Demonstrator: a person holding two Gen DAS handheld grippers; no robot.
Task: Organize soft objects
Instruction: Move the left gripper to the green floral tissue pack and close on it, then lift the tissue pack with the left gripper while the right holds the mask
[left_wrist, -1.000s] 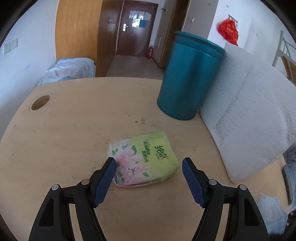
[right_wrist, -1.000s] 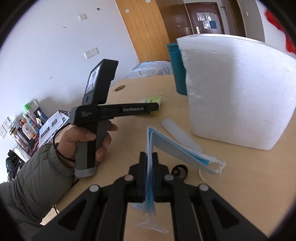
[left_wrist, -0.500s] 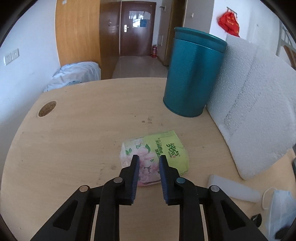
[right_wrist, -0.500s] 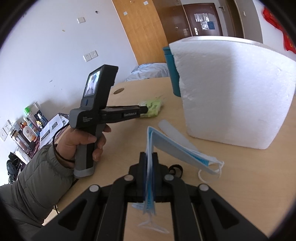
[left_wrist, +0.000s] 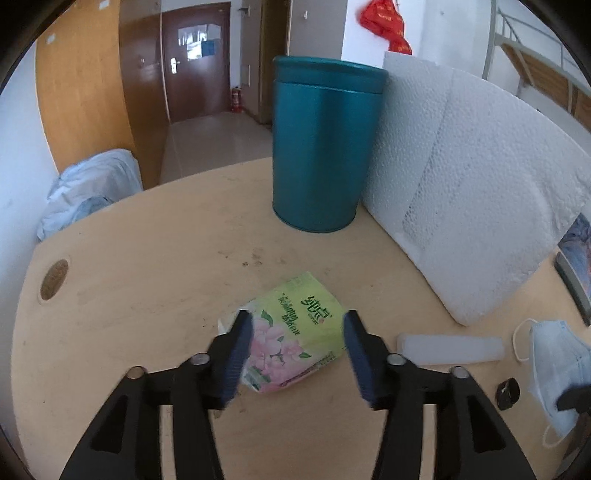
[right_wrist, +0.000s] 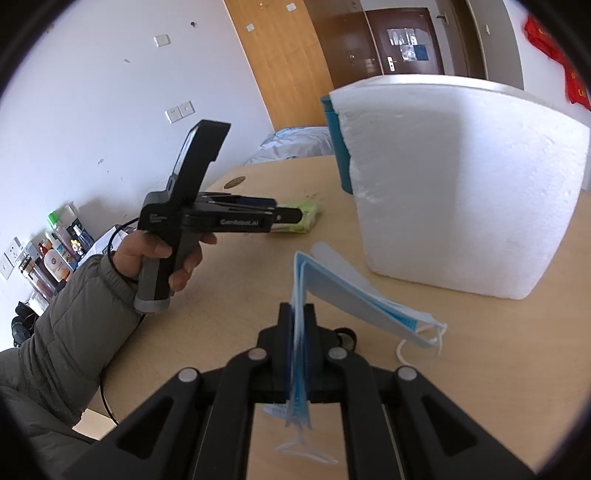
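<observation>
A green and pink tissue pack (left_wrist: 293, 334) lies on the wooden table (left_wrist: 147, 280). My left gripper (left_wrist: 297, 350) is open, one finger on each side of the pack, not pressing it. The pack also shows in the right wrist view (right_wrist: 304, 218), past the left gripper's tip. My right gripper (right_wrist: 299, 317) is shut on a folded blue face mask (right_wrist: 351, 299) and holds it above the table. The mask also shows in the left wrist view (left_wrist: 554, 354) at the far right.
A teal canister (left_wrist: 325, 144) stands behind the pack, next to a white foam block (left_wrist: 472, 199). A white flat bar (left_wrist: 450, 349) lies right of the pack. A small black object (left_wrist: 509, 393) lies near the mask. A round grommet (left_wrist: 54, 278) sits at the table's left.
My left gripper was open, shut empty behind the pack half a second ago, and now stands open again around the pack. The right gripper still holds the mask, almost unmoved.
</observation>
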